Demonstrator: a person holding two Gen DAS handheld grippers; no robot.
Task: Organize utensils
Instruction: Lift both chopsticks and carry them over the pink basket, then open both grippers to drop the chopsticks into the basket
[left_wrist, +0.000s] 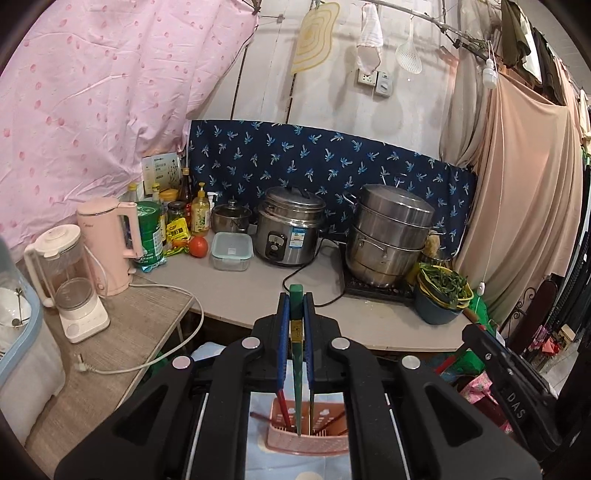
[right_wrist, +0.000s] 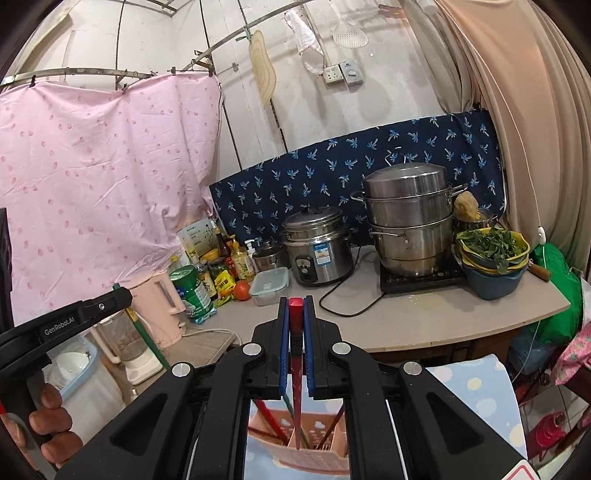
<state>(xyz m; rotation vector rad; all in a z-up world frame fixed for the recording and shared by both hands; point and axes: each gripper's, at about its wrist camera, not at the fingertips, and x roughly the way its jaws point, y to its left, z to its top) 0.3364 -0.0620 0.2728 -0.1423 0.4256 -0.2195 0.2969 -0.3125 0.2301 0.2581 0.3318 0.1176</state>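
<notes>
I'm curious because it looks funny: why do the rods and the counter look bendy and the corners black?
Left wrist view: the fisheye lens curves the counter edge and blackens the corners; the steamer pot looks sharp under soft, even light. Right wrist view: the same bend bows the hanging rod; the rice cooker shows only mild shine, no harsh glare.

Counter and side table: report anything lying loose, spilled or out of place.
A white power plug lies unplugged on the wooden side table, its cord trailing over the edge. A wet patch sits before the induction cooker.
</notes>
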